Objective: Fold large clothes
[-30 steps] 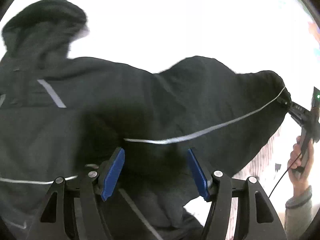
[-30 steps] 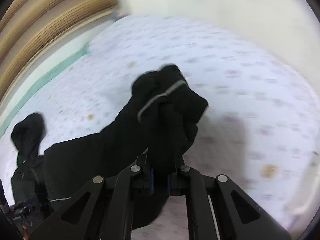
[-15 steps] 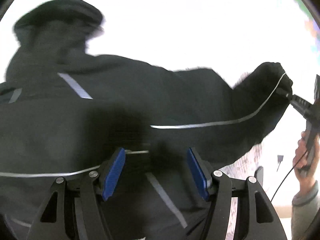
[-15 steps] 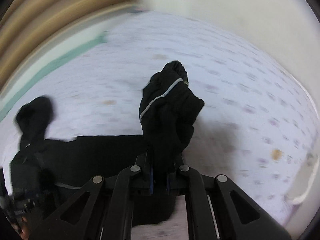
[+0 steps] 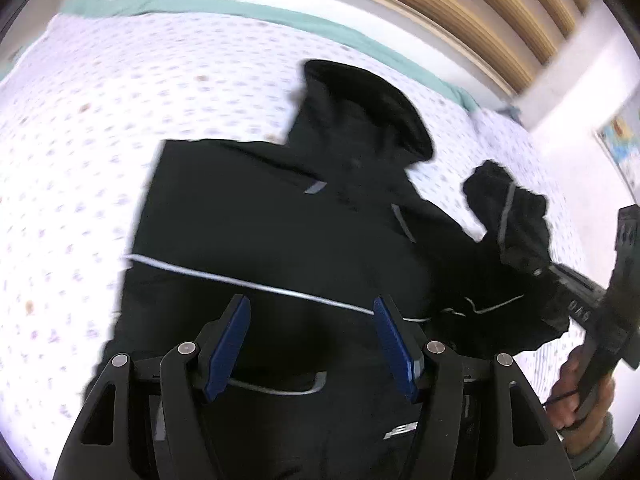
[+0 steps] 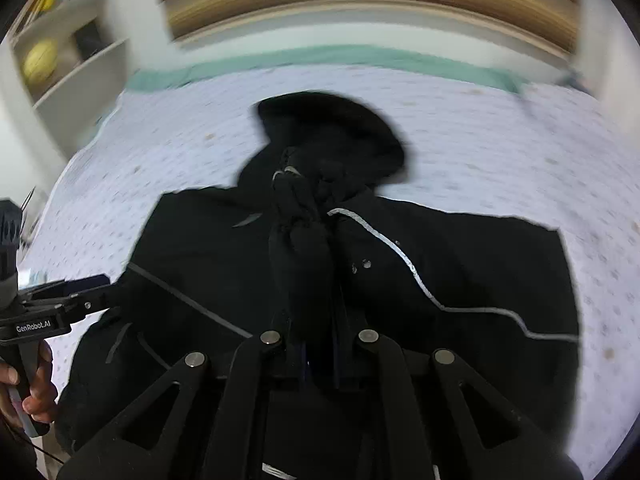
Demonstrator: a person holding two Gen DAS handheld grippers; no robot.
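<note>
A black hooded jacket point(image 5: 280, 216) with thin grey piping lies spread on the bed, its hood point(image 6: 332, 128) toward the headboard. My right gripper point(image 6: 316, 344) is shut on a bunched sleeve end point(image 6: 300, 248), held above the jacket's chest. The left wrist view shows that same right gripper point(image 5: 560, 276) at the right edge, with the sleeve end point(image 5: 508, 208) in its jaws and a hand point(image 5: 580, 392) on its handle. My left gripper point(image 5: 311, 304) hangs open over the jacket's lower body, blue pads point(image 5: 228, 340) apart and pressing nothing. It appears again as the left gripper point(image 6: 80, 292) by the jacket's left edge.
The bed sheet point(image 5: 100, 120) is white with small printed dots. A teal strip point(image 6: 360, 60) runs along its far end, below a wooden slatted headboard point(image 6: 360, 4). White shelves point(image 6: 68, 60) holding a yellow ball stand at the left. A poster point(image 5: 620, 140) hangs on the right wall.
The right gripper has swung the sleeve end from out at the side to over the jacket's chest. The left gripper moved along the jacket, still open, and both views turned toward the headboard.
</note>
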